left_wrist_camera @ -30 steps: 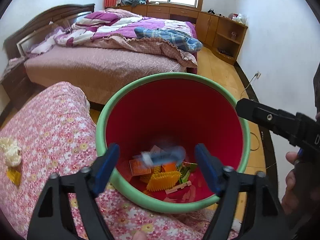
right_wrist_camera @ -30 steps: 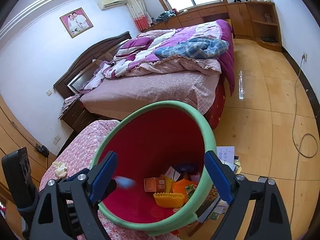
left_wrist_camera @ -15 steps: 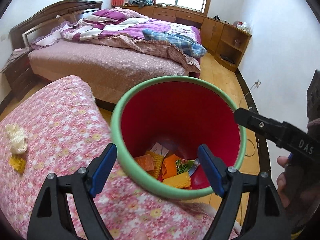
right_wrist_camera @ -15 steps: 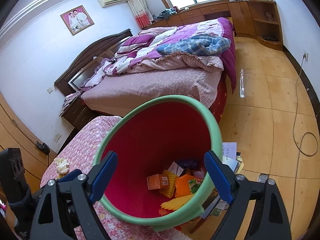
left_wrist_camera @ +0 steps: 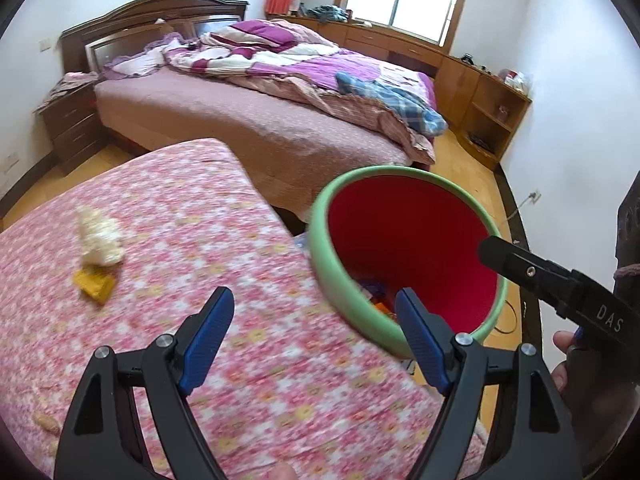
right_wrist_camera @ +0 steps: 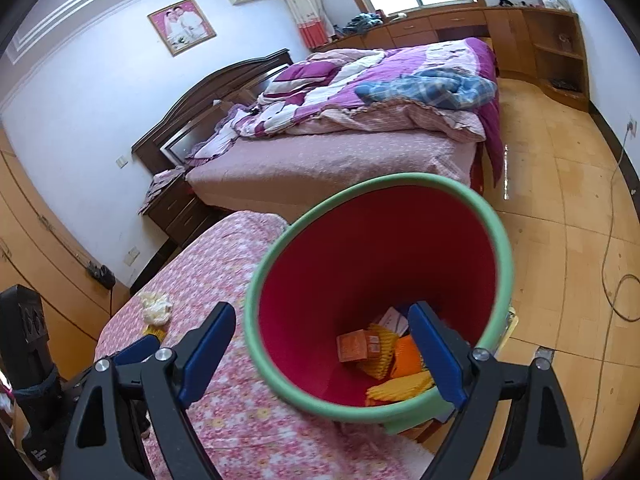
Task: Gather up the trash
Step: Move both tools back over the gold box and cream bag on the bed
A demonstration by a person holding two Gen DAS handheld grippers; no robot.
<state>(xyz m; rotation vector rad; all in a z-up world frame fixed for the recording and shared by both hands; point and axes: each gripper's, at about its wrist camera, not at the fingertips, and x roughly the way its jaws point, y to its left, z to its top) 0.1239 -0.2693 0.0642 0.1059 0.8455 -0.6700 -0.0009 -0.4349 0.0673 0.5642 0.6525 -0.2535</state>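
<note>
A red bin with a green rim [left_wrist_camera: 320, 252] [right_wrist_camera: 505, 264] stands beside the floral-covered table [left_wrist_camera: 200, 240] [right_wrist_camera: 208, 280] and holds several orange and yellow wrappers [right_wrist_camera: 380, 354]. A crumpled white tissue [left_wrist_camera: 98, 240] [right_wrist_camera: 157, 307] and a yellow wrapper [left_wrist_camera: 95, 286] lie on the table to the left. My left gripper [left_wrist_camera: 314, 338] is open and empty above the table edge next to the bin. My right gripper [right_wrist_camera: 320, 354] is open and empty over the bin's near rim; its black body also shows in the left wrist view [left_wrist_camera: 560, 288].
A large bed [left_wrist_camera: 260, 120] with rumpled purple bedding fills the room behind. A dark nightstand [left_wrist_camera: 72, 120] stands left of it. Wooden cabinets [right_wrist_camera: 540, 40] line the far wall. A cable [right_wrist_camera: 612, 240] trails on the wood floor. Papers lie under the bin.
A bluish item dropped from the left gripper into the bin. The left gripper then swung left, from over the bin to over the table. The right gripper barely moved.
</note>
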